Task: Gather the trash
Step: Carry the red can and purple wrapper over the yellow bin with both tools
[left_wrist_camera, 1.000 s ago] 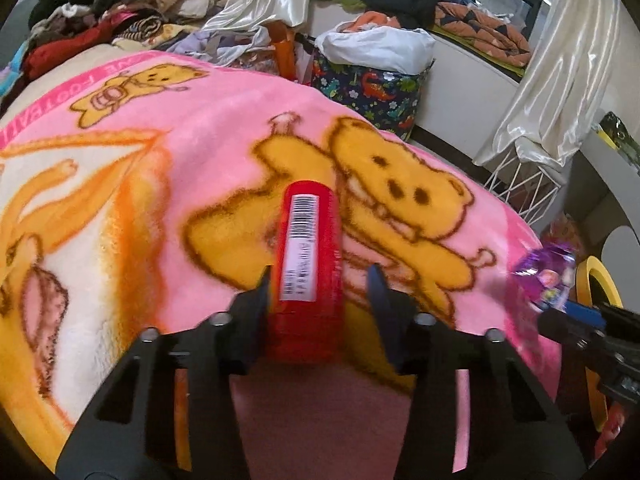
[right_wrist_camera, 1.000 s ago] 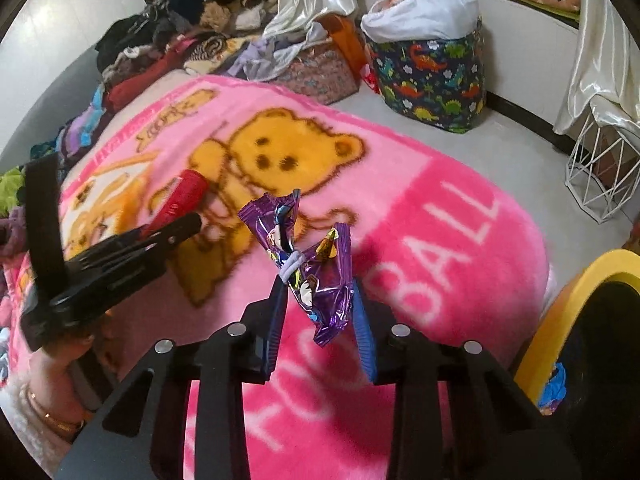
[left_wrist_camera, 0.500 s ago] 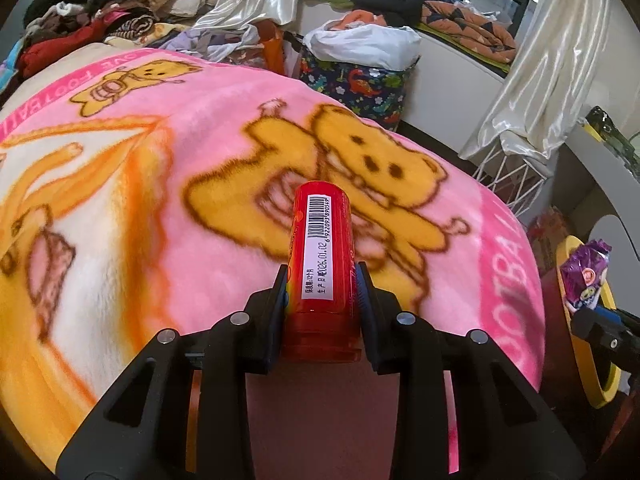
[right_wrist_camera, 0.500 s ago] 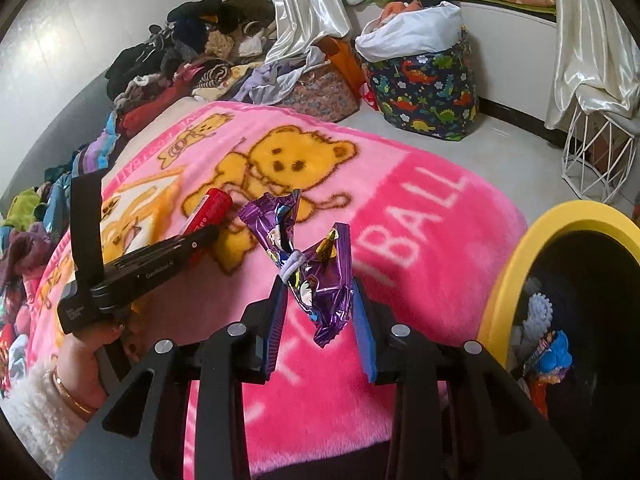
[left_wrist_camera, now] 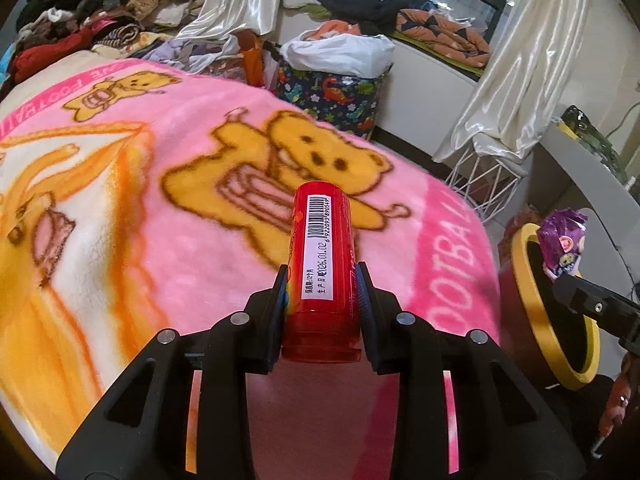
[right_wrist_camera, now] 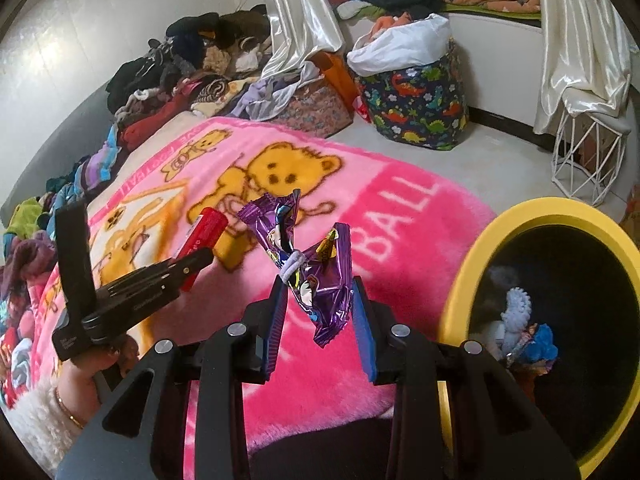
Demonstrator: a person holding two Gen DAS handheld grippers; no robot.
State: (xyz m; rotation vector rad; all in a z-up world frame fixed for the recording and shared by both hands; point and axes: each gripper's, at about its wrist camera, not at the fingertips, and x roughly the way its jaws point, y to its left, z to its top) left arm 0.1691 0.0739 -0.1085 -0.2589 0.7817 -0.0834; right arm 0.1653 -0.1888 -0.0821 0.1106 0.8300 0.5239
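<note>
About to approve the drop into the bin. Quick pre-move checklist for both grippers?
1. Right gripper holding the purple wrapper: ok, jaws closed on its lower part.
2. Left gripper holding the red tube: ok, clamped on both sides, barcode label up.
3. Wrapper above the yellow-rimmed bin: not ok in the right wrist view, where it sits over the pink blanket, left of the rim.
4. Bin mouth open: ok, dark opening faces the camera, some trash already inside.
5. Grippers apart from each other: ok, a clear gap in both views.
6. Room left in the bin: cannot tell, the interior is too dark.
</note>
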